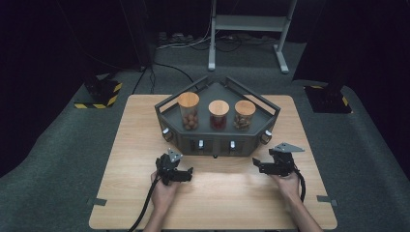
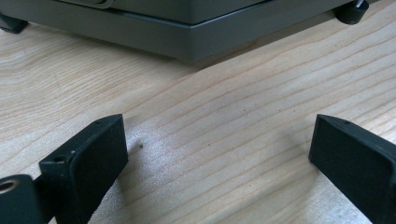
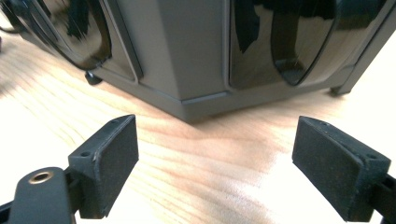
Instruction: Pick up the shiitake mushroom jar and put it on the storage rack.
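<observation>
A dark grey angular stand (image 1: 215, 141) sits at the middle of the wooden table (image 1: 145, 203). On it stand three glass jars with wooden lids: a tall left jar (image 1: 188, 111) of round brown pieces, a middle jar (image 1: 218, 115) with red contents, and a right jar (image 1: 244, 115) with brown bits. My left gripper (image 1: 188, 172) rests low on the table before the stand's left front, open, with bare wood between its pads (image 2: 100, 158). My right gripper (image 1: 257, 165) is open near the stand's right front corner (image 3: 196, 100), nothing between its pads (image 3: 114, 156).
Small knobs (image 1: 200, 144) line the stand's front face. A metal frame (image 1: 249, 24) and cables lie on the grey floor behind the table. Black and yellow striped bases (image 1: 99, 94) flank the table. Bare tabletop lies between and in front of my hands.
</observation>
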{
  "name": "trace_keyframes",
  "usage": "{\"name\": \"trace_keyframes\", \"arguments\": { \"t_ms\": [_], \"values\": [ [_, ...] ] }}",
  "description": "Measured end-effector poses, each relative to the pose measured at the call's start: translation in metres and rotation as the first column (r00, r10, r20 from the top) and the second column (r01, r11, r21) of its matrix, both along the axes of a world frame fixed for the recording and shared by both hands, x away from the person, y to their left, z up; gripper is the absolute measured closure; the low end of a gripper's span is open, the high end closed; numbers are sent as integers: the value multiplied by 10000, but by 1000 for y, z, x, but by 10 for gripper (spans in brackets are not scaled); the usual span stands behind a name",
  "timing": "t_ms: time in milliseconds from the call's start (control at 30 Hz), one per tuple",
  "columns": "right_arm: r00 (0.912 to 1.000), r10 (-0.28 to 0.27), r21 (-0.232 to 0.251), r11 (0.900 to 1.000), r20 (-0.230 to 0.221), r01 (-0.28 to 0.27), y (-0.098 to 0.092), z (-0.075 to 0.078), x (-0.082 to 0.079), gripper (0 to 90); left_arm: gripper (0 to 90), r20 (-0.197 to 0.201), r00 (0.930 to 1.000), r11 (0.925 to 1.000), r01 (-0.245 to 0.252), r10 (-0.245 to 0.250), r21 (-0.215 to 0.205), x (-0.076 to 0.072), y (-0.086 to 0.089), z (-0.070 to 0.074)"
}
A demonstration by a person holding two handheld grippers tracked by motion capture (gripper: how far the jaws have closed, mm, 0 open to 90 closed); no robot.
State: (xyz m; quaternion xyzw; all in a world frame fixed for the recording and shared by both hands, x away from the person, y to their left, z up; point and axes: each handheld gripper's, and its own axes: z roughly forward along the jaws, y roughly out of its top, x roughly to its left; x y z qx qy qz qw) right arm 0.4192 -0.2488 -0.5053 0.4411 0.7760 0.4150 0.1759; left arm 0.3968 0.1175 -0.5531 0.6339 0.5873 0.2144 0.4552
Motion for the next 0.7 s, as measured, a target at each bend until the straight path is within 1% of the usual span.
{"name": "trace_keyframes", "arguments": {
  "t_ms": [167, 300, 367, 400, 467, 500, 700],
  "values": [
    [9999, 88, -374, 9993, -148, -94, 3, -8, -1, 145, 43, -7, 10000, 10000, 8, -8, 25, 0, 0, 0],
    [9987, 128, -518, 9985, -485, -153, 6, -20, 0, 131, 43, -38, 10000, 10000, 58, -57, 64, 0, 1, 0],
    [9987, 97, -625, 9980, -502, -129, 7, -26, 0, 135, 43, -7, 10000, 10000, 15, -15, 30, 0, 0, 0],
    [9981, 98, -931, 9955, -607, -154, 9, -33, 1, 128, 43, -25, 10000, 10000, 32, -32, 52, 0, 0, 0],
    [9989, 12, -1364, 9906, -477, -77, 12, -35, -1, 128, 42, -32, 10000, 10000, 37, -36, 71, 0, 0, 0],
    [9990, 52, -1495, 9887, -448, -119, 14, -35, -1, 125, 42, -32, 10000, 10000, 37, -36, 73, 0, 0, 0],
    [9990, 87, -1509, 9884, -442, -153, 14, -35, 0, 124, 31, -2, 10000, 10000, 54, -54, 62, 0, 0, 0]
  ]
}}
